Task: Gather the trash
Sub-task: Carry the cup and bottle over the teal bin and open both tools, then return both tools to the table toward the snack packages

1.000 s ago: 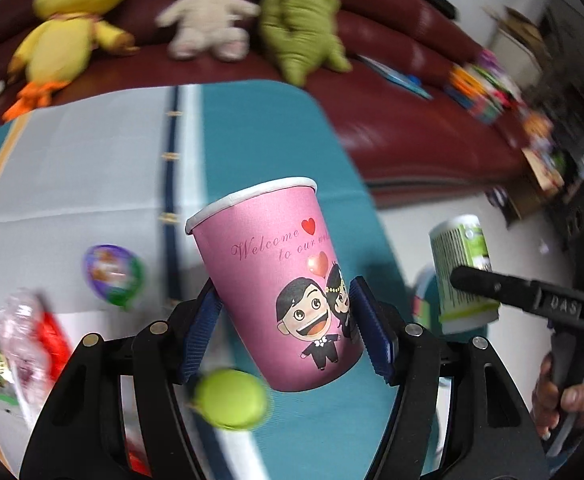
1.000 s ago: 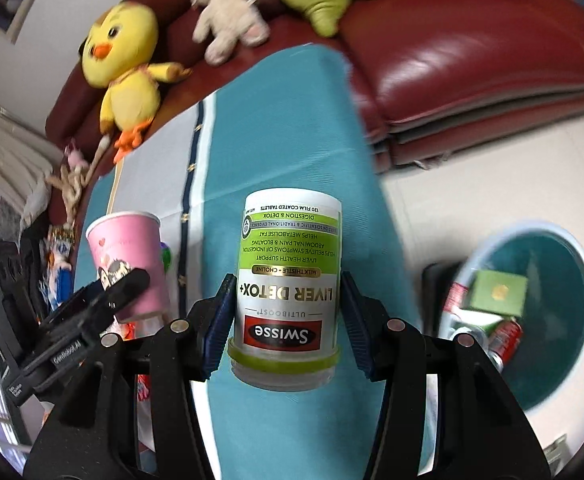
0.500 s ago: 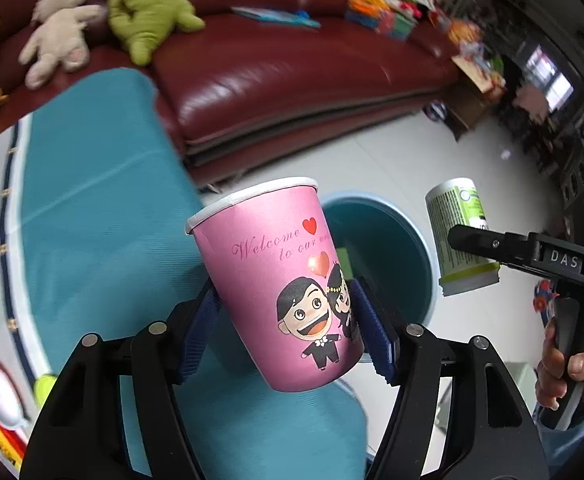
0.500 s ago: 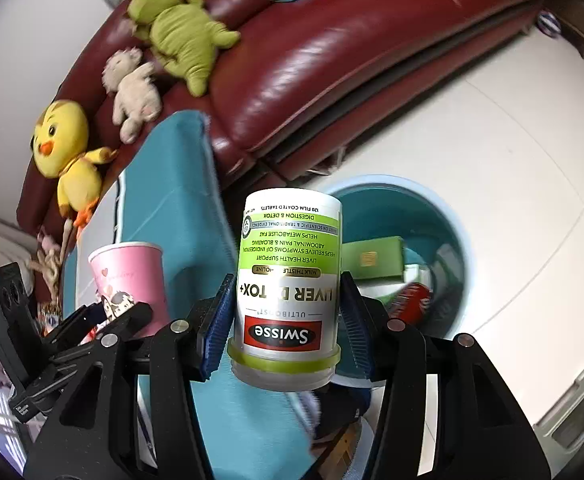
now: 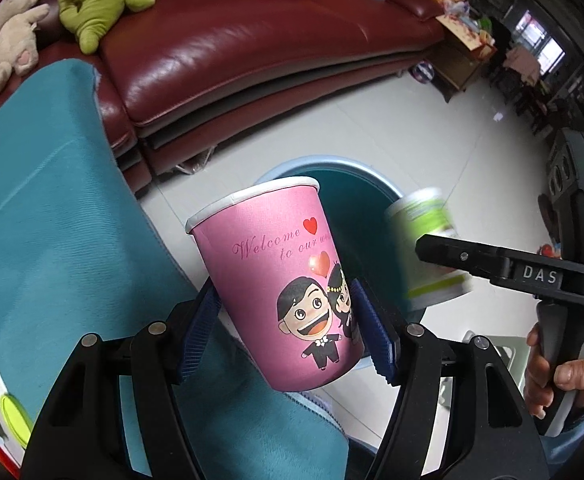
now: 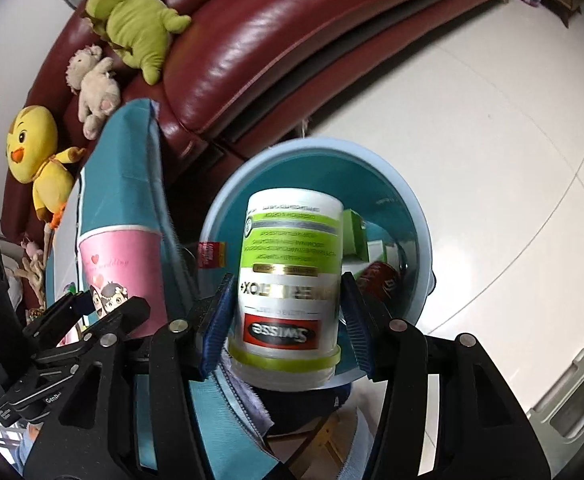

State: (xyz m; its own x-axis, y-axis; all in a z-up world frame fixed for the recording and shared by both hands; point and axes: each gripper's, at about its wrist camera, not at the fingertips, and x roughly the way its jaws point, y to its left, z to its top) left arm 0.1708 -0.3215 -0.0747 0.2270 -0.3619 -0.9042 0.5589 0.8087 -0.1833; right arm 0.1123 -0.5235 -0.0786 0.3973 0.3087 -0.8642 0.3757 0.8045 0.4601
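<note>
A pink paper cup [image 5: 276, 280] with cartoon figures stands upright between the blue pads of my left gripper [image 5: 288, 320], which is shut on its lower half. My right gripper [image 6: 284, 320] hangs over the round blue bin [image 6: 420, 216], and its jaws are opening. Between them sits a white and green supplement bottle [image 6: 292, 272], upside down and blurred, with a gap at each pad. In the left wrist view the bottle [image 5: 424, 248] shows blurred beside the bin's rim [image 5: 388, 188]. The cup [image 6: 120, 264] is just left of the bin.
The bin holds a red can [image 6: 380, 276] and a green box [image 6: 352, 232]. A teal-covered table [image 5: 52, 240] lies to the left, a dark red sofa [image 5: 252, 40] with plush toys [image 6: 136, 28] behind. White tiled floor [image 6: 492, 120] spreads to the right.
Both grippers swung from over the table to above the bin. The right jaws have parted and the bottle sits loose and blurred between them. The cup is still gripped.
</note>
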